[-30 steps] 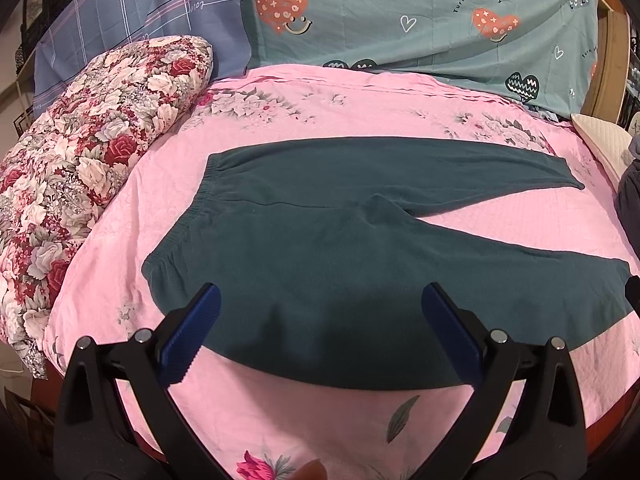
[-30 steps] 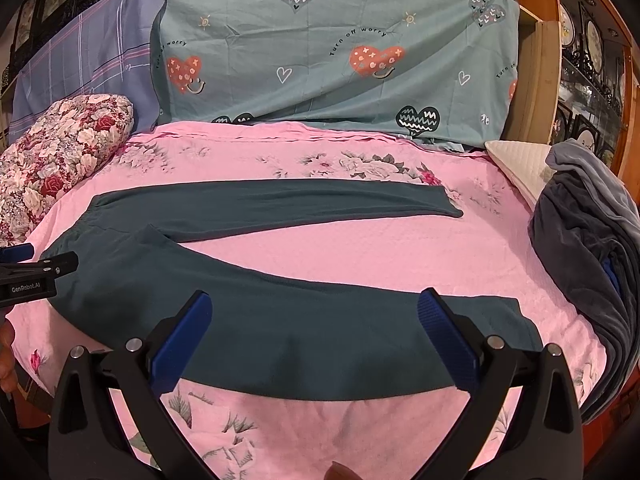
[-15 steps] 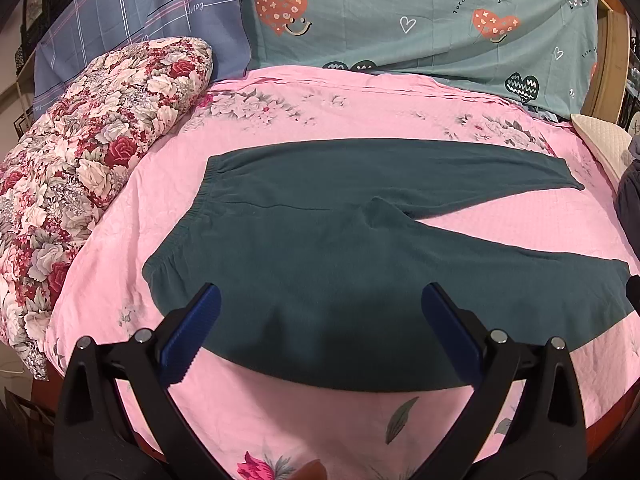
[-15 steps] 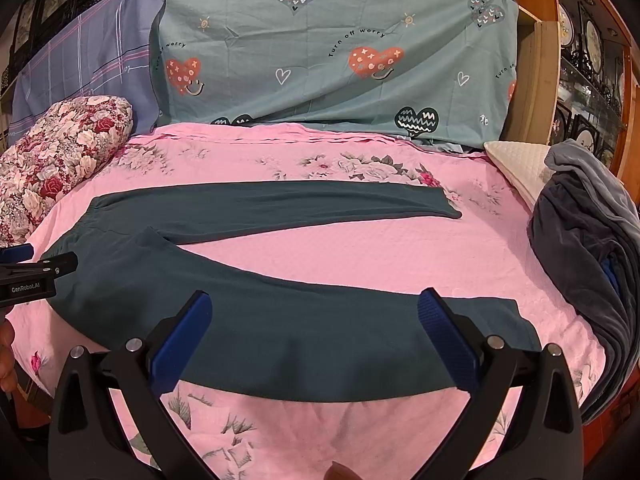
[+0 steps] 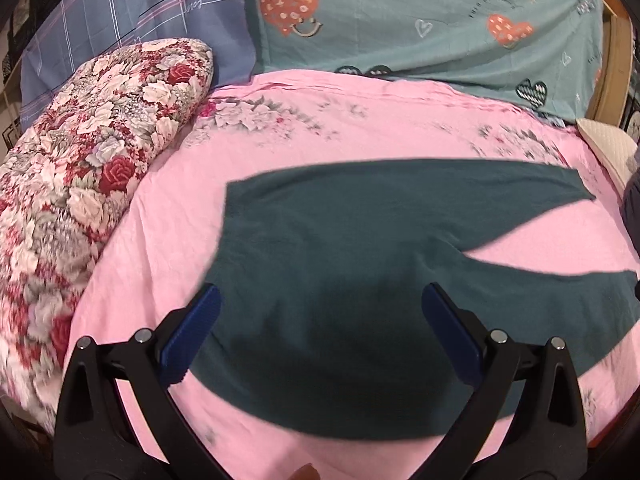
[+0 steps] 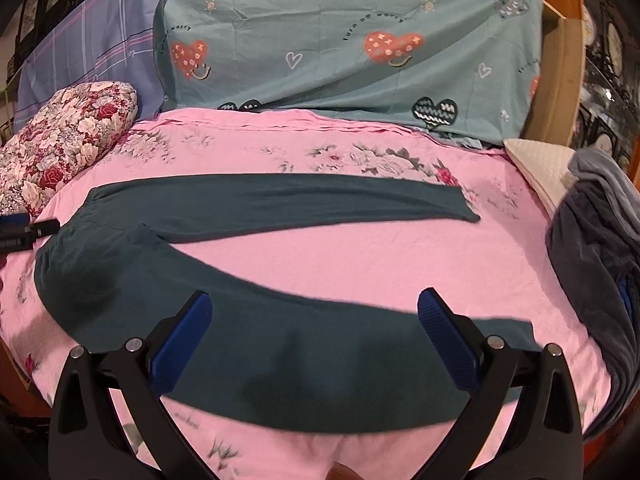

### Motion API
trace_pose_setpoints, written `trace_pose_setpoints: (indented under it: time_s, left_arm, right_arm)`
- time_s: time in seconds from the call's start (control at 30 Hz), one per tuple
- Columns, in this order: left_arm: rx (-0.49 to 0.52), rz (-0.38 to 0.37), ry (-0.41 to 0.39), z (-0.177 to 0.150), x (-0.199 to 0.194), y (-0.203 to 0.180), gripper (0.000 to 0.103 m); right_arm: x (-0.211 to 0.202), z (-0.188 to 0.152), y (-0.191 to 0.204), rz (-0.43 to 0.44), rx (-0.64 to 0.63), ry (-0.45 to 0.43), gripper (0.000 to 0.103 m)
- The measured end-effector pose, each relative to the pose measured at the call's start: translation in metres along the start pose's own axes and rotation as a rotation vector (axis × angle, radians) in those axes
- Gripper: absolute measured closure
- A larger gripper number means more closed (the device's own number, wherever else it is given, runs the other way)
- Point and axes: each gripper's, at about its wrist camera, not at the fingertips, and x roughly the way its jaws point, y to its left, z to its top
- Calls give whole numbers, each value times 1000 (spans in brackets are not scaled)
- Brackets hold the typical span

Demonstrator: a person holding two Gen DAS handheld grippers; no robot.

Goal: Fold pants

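Dark green pants [image 5: 340,264] [image 6: 260,344] lie flat on the pink floral bed sheet [image 5: 320,128] [image 6: 360,252], waistband to the left, both legs spread apart toward the right. My left gripper [image 5: 320,320] is open and hovers over the waist and near hip, nothing between its blue pads. The right gripper [image 6: 314,332] is open too, above the middle of the near leg, a little short of its cuff. In the right wrist view the left gripper [image 6: 24,232] shows as a black tip at the far left, beside the waistband.
A red floral quilt roll [image 5: 80,160] [image 6: 64,136] lies along the bed's left side. Teal heart-print pillows [image 5: 420,20] [image 6: 340,40] and a blue plaid one [image 5: 132,12] stand at the back. A grey blanket pile [image 6: 596,260] and a cream cushion [image 6: 540,164] sit at the right, by the wooden bed frame [image 6: 560,60].
The left gripper has swung left and closer to the bed, so the pants fill more of its view. The right gripper has dropped slightly toward the near leg. Both stayed open.
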Motion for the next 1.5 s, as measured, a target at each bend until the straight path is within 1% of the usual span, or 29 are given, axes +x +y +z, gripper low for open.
trace_pose_setpoints:
  time_s: [0.07, 0.13, 0.17, 0.23, 0.3, 0.43, 0.47, 0.5, 0.53, 0.57, 0.6, 0.63, 0.67, 0.73, 0.77, 0.8, 0.83, 0.87, 0.9, 0.93, 0.97, 1.0, 1.07, 1.13, 1.23, 1.33, 1.5]
  left_arm:
    - [9, 12, 23, 21, 23, 21, 2]
    - [38, 55, 53, 37, 48, 33, 2]
    - [67, 70, 84, 47, 67, 38, 2]
    - [83, 87, 131, 57, 95, 47, 2]
    - [83, 67, 164, 67, 118, 55, 2]
    - [66, 64, 201, 80, 158, 69, 2]
    - [63, 68, 214, 83, 168, 72, 2]
    - [67, 68, 218, 85, 174, 72, 3]
    - [73, 71, 219, 85, 178, 72, 6]
    - [86, 78, 223, 85, 182, 71, 8]
    - [107, 84, 233, 84, 187, 69, 16]
    - [121, 76, 245, 82, 192, 68, 24]
    - [116, 53, 234, 82, 192, 69, 28]
    - [96, -12, 224, 81, 191, 73, 42]
    - [93, -45, 221, 80, 191, 75, 45]
    - [100, -48, 222, 79, 191, 74, 46]
    - [113, -49, 221, 79, 191, 72, 48]
    - [124, -52, 219, 79, 191, 71, 51]
    - [136, -65, 219, 79, 190, 68, 60]
    - [143, -72, 224, 79, 189, 65, 69]
    - [157, -64, 224, 80, 187, 61, 71]
    - [175, -54, 223, 81, 186, 57, 74]
    - [198, -39, 220, 82, 184, 53, 77]
    - [182, -37, 214, 83, 182, 57, 78]
    - [150, -34, 177, 89, 169, 63, 79]
    - [145, -28, 134, 94, 147, 62, 80]
    - [161, -28, 54, 90, 98, 54, 79]
  right_arm:
    - [18, 18, -2, 40, -27, 23, 1]
    - [41, 40, -2, 72, -52, 71, 1]
    - [56, 53, 0, 90, -65, 96, 1]
    - [82, 77, 7, 131, -98, 130, 1]
    - [110, 103, 20, 171, -156, 153, 1]
    - [173, 140, 51, 214, -284, 171, 1]
    - [187, 145, 55, 227, -301, 173, 2]
    - [206, 151, 61, 239, -320, 184, 8]
    - [220, 154, 65, 236, -333, 200, 11]
    - [238, 156, 70, 240, -360, 225, 17]
    - [252, 157, 75, 240, -391, 238, 21]
    - [262, 156, 79, 235, -421, 244, 22]
    - [274, 154, 83, 236, -449, 256, 23]
    - [289, 150, 86, 280, -476, 295, 23]
    - [296, 147, 90, 302, -502, 312, 23]
    - [298, 143, 92, 318, -526, 315, 23]
    - [297, 143, 94, 337, -537, 294, 25]
    - [298, 143, 92, 378, -533, 303, 39]
    - [301, 146, 90, 443, -505, 330, 59]
    - [302, 149, 88, 480, -472, 348, 70]
    - [302, 151, 87, 488, -470, 352, 91]
    - [301, 152, 89, 502, -469, 362, 94]
    - [294, 149, 94, 478, -503, 349, 97]
    - [289, 150, 94, 466, -501, 338, 98]
    - [275, 157, 90, 452, -468, 276, 98]
    - [246, 165, 84, 454, -452, 200, 99]
    - [175, 162, 72, 496, -439, 80, 99]
